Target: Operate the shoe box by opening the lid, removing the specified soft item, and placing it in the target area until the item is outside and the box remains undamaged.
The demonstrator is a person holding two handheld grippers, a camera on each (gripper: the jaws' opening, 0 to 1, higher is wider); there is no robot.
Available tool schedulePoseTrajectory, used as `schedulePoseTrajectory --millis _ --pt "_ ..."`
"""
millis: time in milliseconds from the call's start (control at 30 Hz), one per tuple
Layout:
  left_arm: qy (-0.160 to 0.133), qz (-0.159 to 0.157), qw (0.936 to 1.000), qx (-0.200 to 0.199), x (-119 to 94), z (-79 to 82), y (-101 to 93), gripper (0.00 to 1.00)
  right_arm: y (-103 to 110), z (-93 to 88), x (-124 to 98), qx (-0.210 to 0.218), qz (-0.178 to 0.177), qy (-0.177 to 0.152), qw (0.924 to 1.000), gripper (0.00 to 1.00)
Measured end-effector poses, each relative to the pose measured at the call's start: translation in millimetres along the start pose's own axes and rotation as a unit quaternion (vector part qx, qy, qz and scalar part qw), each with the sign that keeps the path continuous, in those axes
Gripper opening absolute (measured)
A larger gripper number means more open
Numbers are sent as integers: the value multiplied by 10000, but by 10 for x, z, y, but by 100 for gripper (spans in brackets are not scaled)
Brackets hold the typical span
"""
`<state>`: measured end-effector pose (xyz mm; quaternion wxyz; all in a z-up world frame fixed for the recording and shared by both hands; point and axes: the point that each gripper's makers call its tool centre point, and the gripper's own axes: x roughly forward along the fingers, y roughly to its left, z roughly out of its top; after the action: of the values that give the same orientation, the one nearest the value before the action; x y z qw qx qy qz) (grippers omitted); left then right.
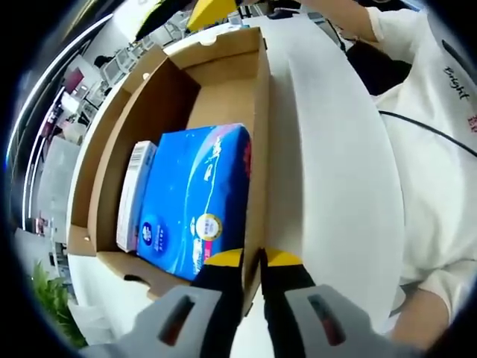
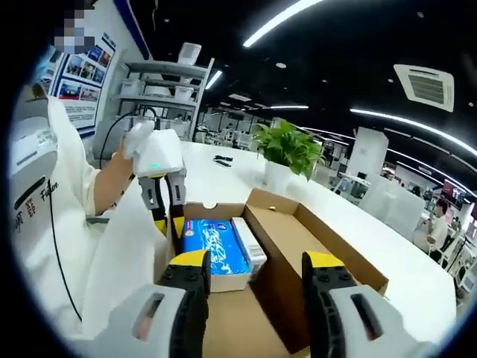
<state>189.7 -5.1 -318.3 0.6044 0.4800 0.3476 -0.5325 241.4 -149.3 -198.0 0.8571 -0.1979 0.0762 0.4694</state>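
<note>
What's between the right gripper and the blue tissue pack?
Bare cardboard box floor, seen in the right gripper view between the right gripper and the tissue pack.

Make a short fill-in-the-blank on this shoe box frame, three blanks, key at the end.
1. The brown cardboard shoe box has its lid ____.
2. The soft blue plastic-wrapped tissue pack lies ____ the box.
3. The left gripper is pinched shut on the box's side ____.
4. The right gripper is ____, holding nothing.

Missing words: open; inside; wall; open
</note>
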Motion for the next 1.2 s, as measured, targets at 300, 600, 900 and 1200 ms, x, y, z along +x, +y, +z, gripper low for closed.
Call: schedulePoseTrajectory --millis 300,600,900,1200 --pt "46 -84 9999 -60 4 -2 15 7 11 54 61 -145 168 22 9998 50" --pt "127 -288 9995 84 7 -15 -1 4 72 -30 187 -350 462 376 9976 48" --pt "227 -643 9976 150 5 -32 -12 1 157 30 334 -368 685 374 9963 43" --pt "197 -619 9977 192 13 -25 -17 1 223 -109 480 -317 921 687 9929 42"
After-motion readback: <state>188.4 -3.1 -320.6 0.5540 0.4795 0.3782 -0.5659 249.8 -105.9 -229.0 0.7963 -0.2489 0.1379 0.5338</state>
